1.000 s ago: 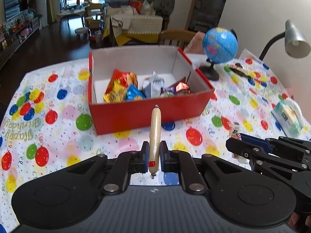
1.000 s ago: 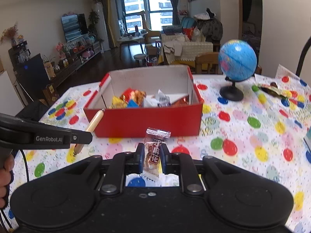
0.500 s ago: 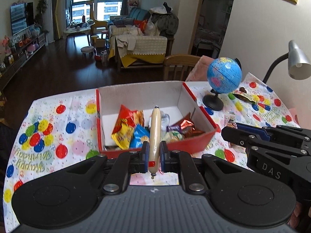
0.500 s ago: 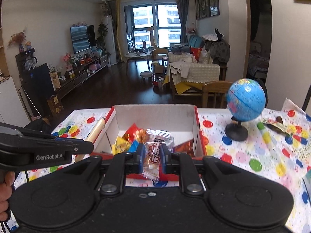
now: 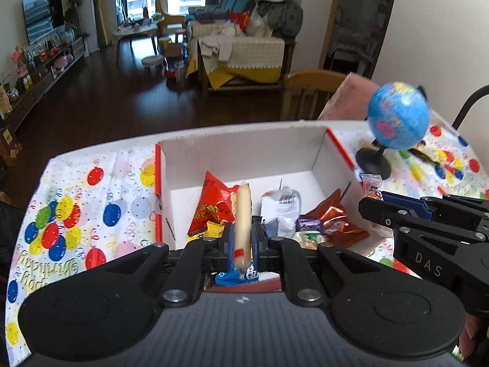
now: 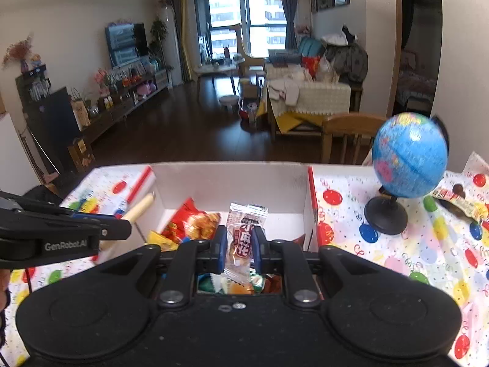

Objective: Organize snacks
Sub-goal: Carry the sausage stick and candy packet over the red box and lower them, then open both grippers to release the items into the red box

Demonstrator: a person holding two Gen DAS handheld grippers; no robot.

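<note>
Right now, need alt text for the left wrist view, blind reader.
The left gripper is shut on a sausage stick, held over an open red box already holding several snack packets. The right gripper, at the right edge, holds a small wrapped snack; a blue globe stands on the balloon-print tablecloth.

Covered by a white tablecloth [image 5: 101, 189] printed with coloured balloons and "Happy Birthday" lettering. Set on it near the middle: an open red cardboard box with white inside walls [image 5: 244, 153] [image 6: 232, 180]. Stood just right of the box on a black round base: a small blue globe [image 5: 397, 116] [image 6: 409, 156]. Lay past the globe, near the right edge: a crumpled yellow-and-dark snack wrapper [image 6: 458, 198]
</note>
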